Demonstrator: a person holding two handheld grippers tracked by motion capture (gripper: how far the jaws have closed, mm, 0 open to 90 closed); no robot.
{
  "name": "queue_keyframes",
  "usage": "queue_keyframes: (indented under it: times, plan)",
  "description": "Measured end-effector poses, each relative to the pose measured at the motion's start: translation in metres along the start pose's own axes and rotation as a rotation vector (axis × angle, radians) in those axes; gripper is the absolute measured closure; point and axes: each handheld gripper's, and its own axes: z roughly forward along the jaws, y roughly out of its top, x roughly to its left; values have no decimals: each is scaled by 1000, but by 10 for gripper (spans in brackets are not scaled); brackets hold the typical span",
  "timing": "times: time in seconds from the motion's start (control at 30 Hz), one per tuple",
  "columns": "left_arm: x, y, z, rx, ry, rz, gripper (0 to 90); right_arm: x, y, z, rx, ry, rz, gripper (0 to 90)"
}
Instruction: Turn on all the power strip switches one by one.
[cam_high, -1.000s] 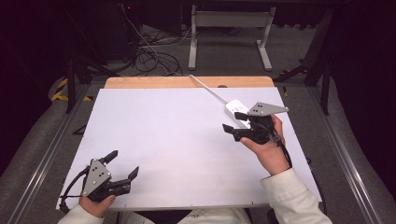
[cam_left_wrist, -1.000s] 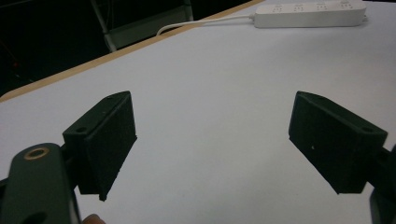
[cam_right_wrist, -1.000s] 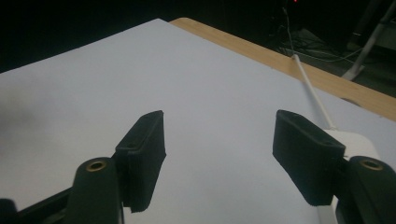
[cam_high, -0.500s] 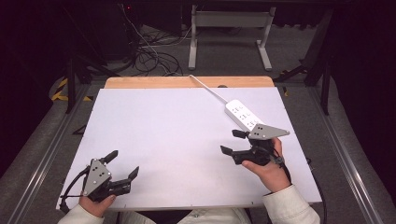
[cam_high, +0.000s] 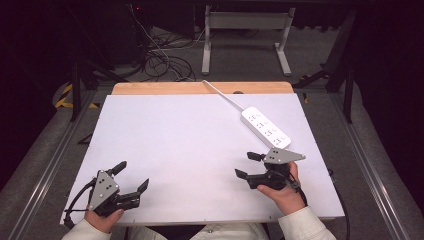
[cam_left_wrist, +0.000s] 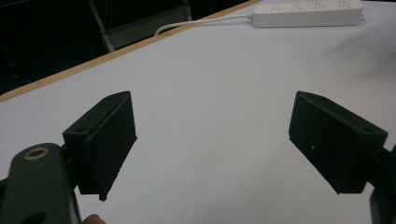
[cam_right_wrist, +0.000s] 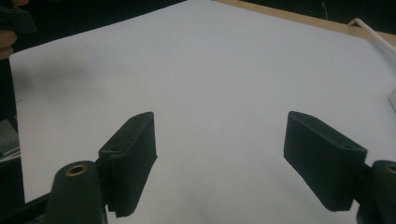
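Note:
A white power strip (cam_high: 266, 127) lies at the table's far right, its white cable (cam_high: 222, 95) running off over the far edge. My right gripper (cam_high: 246, 165) sits low over the white table top just on the near side of the strip, apart from it. Its jaws have just been opening and stand open with nothing between them (cam_right_wrist: 222, 140). My left gripper (cam_high: 132, 175) rests at the near left corner, open and empty (cam_left_wrist: 217, 130). In the left gripper view the power strip (cam_left_wrist: 308, 13) lies far ahead.
The white table top (cam_high: 190, 145) has a wooden strip (cam_high: 165, 88) along its far edge. Beyond it, a tangle of cables (cam_high: 165, 62) and a metal stand (cam_high: 245, 30) sit on the floor. Metal rails (cam_high: 47, 165) run along both sides.
My right gripper has drawn back from the power strip toward the near edge and sunk toward the table. The strip now lies uncovered. My left gripper has not moved.

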Motion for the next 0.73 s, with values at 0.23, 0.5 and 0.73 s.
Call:
queue_keyframes:
  times: [0.23, 0.5, 0.73]
  plan:
    - [1, -1, 1, 4, -8, 6, 152, 0, -18, 6, 68, -9, 18, 263]
    - [1, -2, 5, 15, -26, 16, 143, 2, -28, 7, 94, -63, 35, 264]
    - [7, -5, 8, 20, -50, -34, 131, 1, -27, 7, 107, -113, -9, 266]
